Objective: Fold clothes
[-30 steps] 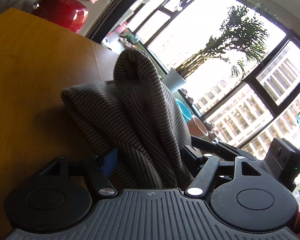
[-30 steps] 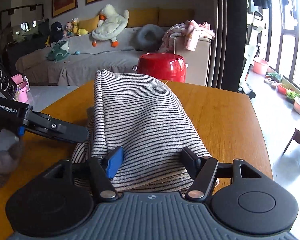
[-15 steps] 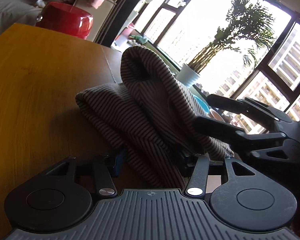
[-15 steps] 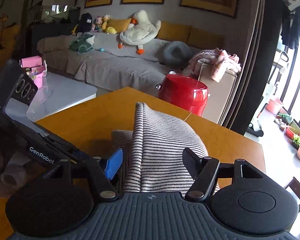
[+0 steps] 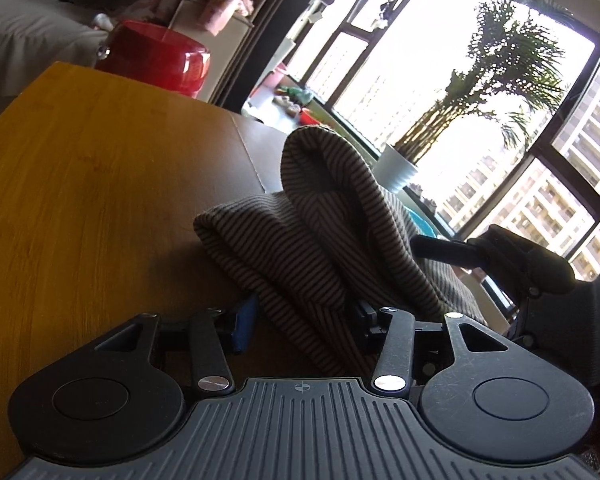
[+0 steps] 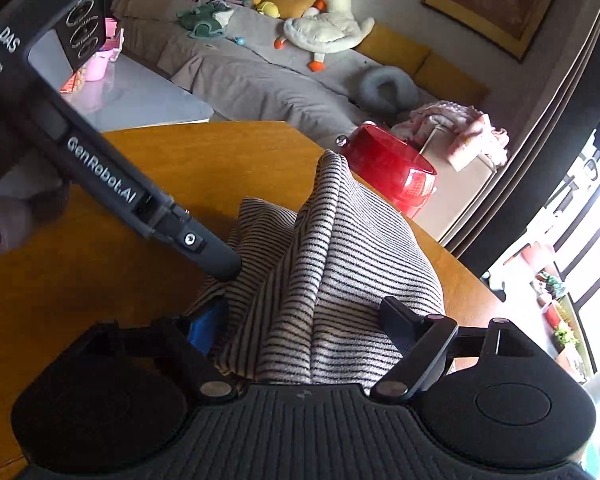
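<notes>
Closing left hand-held gripper (image 5: 304, 320) on striped garment (image 5: 308, 240), bunching it on the counter (image 5: 100, 200). Spreading right hand-held gripper (image 6: 300, 320) around same garment, beside the left.

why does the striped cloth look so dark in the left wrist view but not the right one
Left wrist view: the striped cloth sits against the blown-out window, so it is backlit and brownish. Right wrist view: the camera faces away from that glare, so the stripes read crisp; fisheye bends the table edge in both.
</notes>
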